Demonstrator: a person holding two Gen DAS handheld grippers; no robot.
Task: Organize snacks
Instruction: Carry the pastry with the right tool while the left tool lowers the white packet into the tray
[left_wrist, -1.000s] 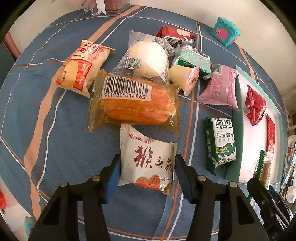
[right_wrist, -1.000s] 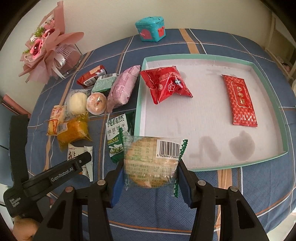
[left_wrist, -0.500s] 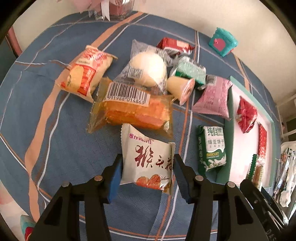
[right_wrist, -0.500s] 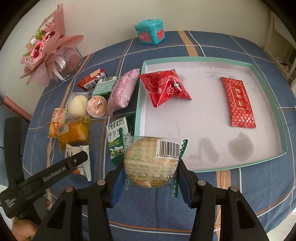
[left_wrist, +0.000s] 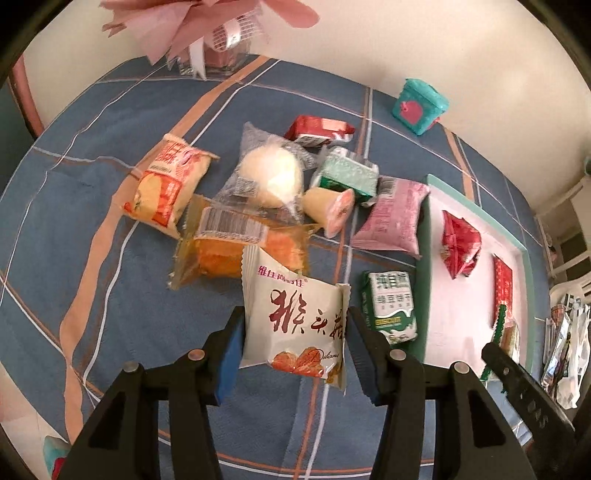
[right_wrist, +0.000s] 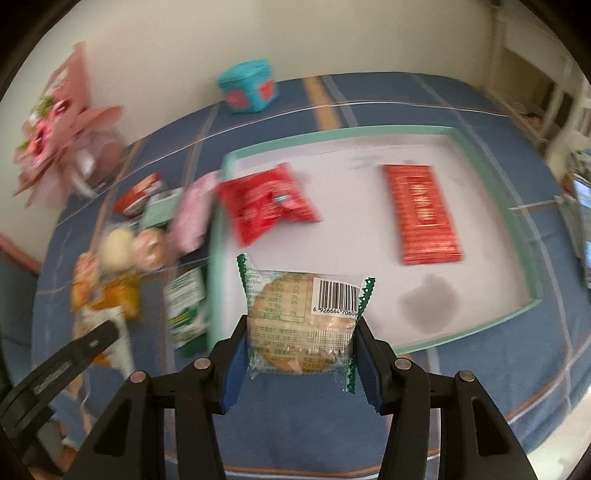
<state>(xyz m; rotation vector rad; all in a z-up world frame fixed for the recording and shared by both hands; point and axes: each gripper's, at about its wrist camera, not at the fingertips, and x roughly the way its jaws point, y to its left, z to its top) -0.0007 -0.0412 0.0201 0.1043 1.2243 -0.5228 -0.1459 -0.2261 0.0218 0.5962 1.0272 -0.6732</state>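
Note:
My left gripper (left_wrist: 294, 350) is shut on a white snack packet (left_wrist: 295, 325) with red characters, lifted off the blue cloth. Behind it lie an orange cake pack (left_wrist: 236, 247), a yellow-red packet (left_wrist: 166, 188), a white bun (left_wrist: 269, 177), a jelly cup (left_wrist: 328, 210), a pink packet (left_wrist: 391, 218) and a green biscuit pack (left_wrist: 391, 310). My right gripper (right_wrist: 300, 354) is shut on a clear-wrapped round biscuit (right_wrist: 301, 325), held over the near left corner of the teal-rimmed tray (right_wrist: 535, 266). In the tray lie a red pouch (right_wrist: 266, 203) and a flat red packet (right_wrist: 421, 214).
A teal gift box (right_wrist: 249, 90) and a pink bouquet (right_wrist: 55, 136) stand at the back of the table by the wall. A dark stain (right_wrist: 428, 302) marks the tray floor. Bags and white furniture (left_wrist: 565, 332) crowd the right side.
The left gripper has lifted the white packet off the cloth, and the view tilted up. The right gripper has carried the round biscuit sideways over the tray's corner.

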